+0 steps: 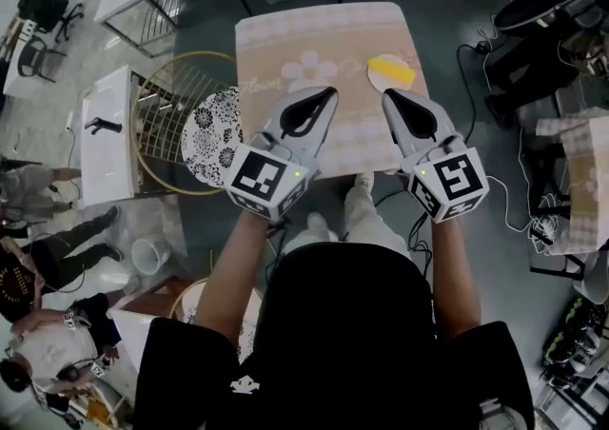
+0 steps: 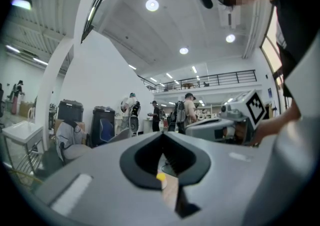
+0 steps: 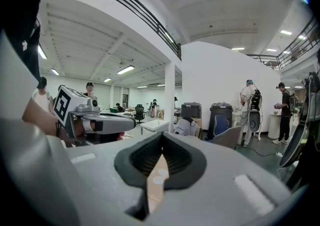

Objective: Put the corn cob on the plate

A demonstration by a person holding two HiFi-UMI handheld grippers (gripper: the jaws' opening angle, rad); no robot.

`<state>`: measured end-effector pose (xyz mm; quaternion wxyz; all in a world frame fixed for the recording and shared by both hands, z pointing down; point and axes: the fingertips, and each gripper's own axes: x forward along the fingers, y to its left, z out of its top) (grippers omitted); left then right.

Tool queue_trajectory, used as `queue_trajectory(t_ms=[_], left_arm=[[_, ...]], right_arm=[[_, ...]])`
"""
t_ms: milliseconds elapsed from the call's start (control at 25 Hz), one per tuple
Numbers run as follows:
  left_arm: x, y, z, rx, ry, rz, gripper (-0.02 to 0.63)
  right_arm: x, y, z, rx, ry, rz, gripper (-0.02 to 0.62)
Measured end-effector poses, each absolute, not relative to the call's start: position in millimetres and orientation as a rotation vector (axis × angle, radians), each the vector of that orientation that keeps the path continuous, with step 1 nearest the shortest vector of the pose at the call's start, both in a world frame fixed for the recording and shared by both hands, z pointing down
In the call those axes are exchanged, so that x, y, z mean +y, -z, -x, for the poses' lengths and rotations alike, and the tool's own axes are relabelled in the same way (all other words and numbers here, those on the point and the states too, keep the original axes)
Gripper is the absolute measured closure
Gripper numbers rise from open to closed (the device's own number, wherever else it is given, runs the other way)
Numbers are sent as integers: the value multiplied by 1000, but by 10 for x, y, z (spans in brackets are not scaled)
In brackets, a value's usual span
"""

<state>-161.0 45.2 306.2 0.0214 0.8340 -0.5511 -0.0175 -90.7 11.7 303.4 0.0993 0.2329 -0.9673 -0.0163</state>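
right gripper (image 1: 390,97) shut, corn cob (image 1: 393,69) just beyond on plate (image 1: 374,80).

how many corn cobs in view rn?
1. The corn cob lies on the plate at the table's far right, just beyond the right gripper. That and the left gripper cover part of the table, so another could be hidden.

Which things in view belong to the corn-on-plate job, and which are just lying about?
Job: corn cob, already lying on the plate; table; left gripper and right gripper, both shut, empty.
Lying about: patterned round disc, gold-rimmed wire rack, white sink stand, all beside the table.
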Motion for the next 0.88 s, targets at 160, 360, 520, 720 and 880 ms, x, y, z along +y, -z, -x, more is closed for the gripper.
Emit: queue_trajectory(t_ms=[160,360,520,720,880], left_arm=[[597,-2985,1623,-1722,80,-2594,598],[791,-2920,1606,-1743,49,-2637,597],[932,-2904,1611,-1753,36,-2649,597],[1058,-2866,1607,-1753,60,-2650,597],[1111,-2847,1577,-1758,62,-2652,598]], right_arm=[[275,-2961,929,-2864,89,-700,594],[466,-2901,921,-2871,103,-722,594],[612,-2857,955,-2882,111,-712,594],[760,-2768,947,-2892,138,-711,594],[805,-2733,910,-2898,148,-717,594]])
